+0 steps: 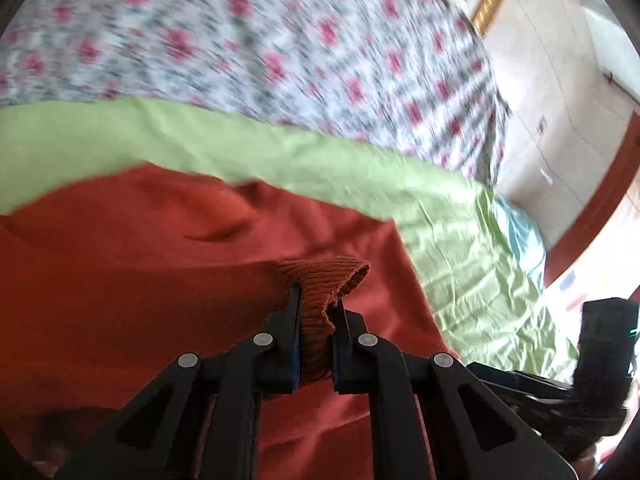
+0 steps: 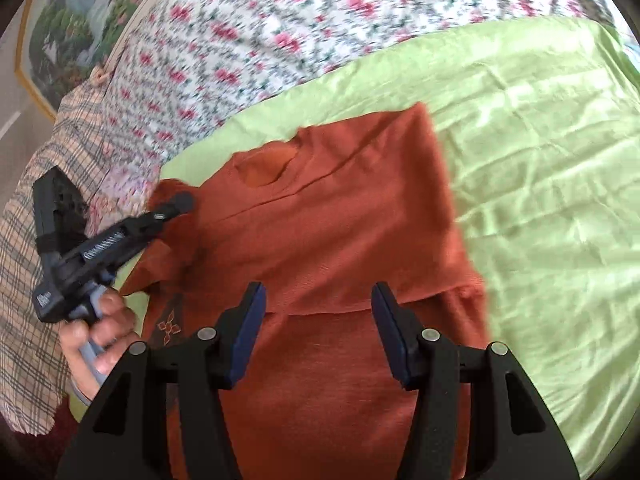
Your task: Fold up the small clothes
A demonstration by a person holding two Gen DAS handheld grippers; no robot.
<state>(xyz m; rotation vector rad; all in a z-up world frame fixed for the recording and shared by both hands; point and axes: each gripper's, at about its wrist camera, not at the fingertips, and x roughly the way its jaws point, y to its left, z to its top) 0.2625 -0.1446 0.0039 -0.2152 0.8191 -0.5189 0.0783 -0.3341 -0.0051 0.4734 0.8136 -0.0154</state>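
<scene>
A rust-orange sweater lies on a light green cloth. My left gripper is shut on the sweater's ribbed cuff, which is bunched between the pads and lifted over the sweater's body. In the right wrist view the sweater shows its neck opening at the far end, and a folded layer ends in an edge across its middle. My right gripper hovers open above that edge with nothing between its fingers. At the sweater's left side is the left gripper, held by a hand.
The green cloth covers a bed with a floral sheet beyond it. A plaid cloth lies at the left, with a framed painting behind. Pale floor shows past the bed's right edge. The right gripper's body is low right.
</scene>
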